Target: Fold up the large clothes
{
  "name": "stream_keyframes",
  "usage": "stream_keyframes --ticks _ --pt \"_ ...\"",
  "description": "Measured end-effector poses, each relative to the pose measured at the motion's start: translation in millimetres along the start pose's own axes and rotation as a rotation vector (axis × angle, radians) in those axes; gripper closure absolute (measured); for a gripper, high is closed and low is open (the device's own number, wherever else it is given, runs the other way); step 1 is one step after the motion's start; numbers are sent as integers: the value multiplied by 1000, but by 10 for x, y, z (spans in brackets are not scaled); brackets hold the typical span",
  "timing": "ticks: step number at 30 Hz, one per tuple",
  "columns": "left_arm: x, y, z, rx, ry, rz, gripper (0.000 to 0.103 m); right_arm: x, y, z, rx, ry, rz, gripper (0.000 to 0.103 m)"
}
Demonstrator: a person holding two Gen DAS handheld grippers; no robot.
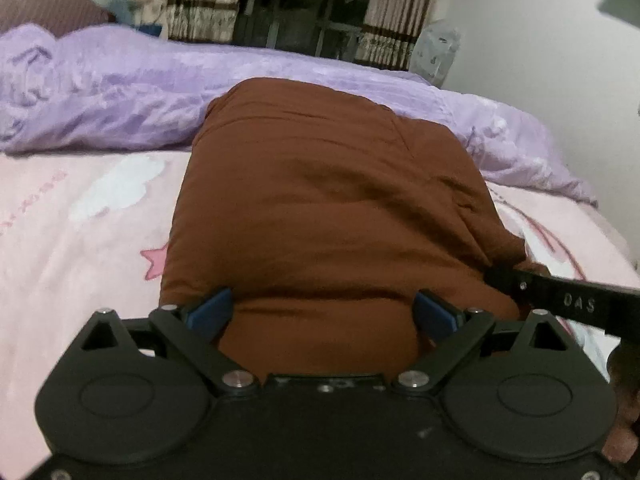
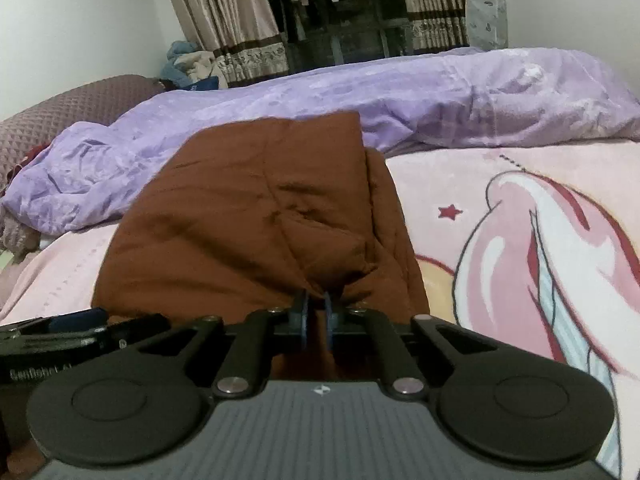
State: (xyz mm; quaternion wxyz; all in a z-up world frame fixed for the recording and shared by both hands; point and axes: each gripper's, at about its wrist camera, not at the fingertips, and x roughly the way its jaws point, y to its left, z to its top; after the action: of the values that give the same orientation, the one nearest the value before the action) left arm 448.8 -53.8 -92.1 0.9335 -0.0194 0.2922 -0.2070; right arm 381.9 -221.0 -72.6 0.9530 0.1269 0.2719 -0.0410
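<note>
A brown garment point(image 1: 320, 216) lies folded on a pink sheet point(image 1: 80, 240) on the bed, in front of a purple blanket point(image 1: 120, 92). The left gripper point(image 1: 322, 310) has its blue fingers point(image 1: 210, 308) spread wide, one on each side of the near edge of the cloth. The right gripper point(image 2: 316, 312) has its fingers pinched tight on a fold of the garment point(image 2: 256, 216) at its near edge. Curtains point(image 2: 224, 12) hang at the back.

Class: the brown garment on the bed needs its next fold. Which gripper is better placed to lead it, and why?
Probably right: the right gripper is pinched shut on the brown garment near edge, while the left gripper stands open around it.
</note>
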Motion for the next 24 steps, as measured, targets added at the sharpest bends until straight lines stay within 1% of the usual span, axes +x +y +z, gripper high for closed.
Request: stream_keyframes --ticks 2,8,13,15,17,19,21,24 --pt "32 -15 -13 11 -2 4 4 3 -19 -30 7 -4 5 97" --pt "35 52 -1 -8 12 -5 4 -32 -63 -39 32 -4 26 98" --pt "-52 30 43 -17 23 -4 4 -70 -72 -20 40 0 35 98" --pt "-114 44 149 -34 16 -9 5 -103 -53 36 31 3 35 98" --pt "-201 78 307 -46 -25 -11 5 -156 -32 135 26 -4 41 95" --pt "-249 108 488 -44 -68 11 5 -200 -12 271 20 -23 54 89" --pt "-237 145 659 -48 -95 21 5 -213 37 433 1 -58 50 84" --pt "-132 182 874 -48 -110 15 10 -106 96 638 -19 -81 33 83"
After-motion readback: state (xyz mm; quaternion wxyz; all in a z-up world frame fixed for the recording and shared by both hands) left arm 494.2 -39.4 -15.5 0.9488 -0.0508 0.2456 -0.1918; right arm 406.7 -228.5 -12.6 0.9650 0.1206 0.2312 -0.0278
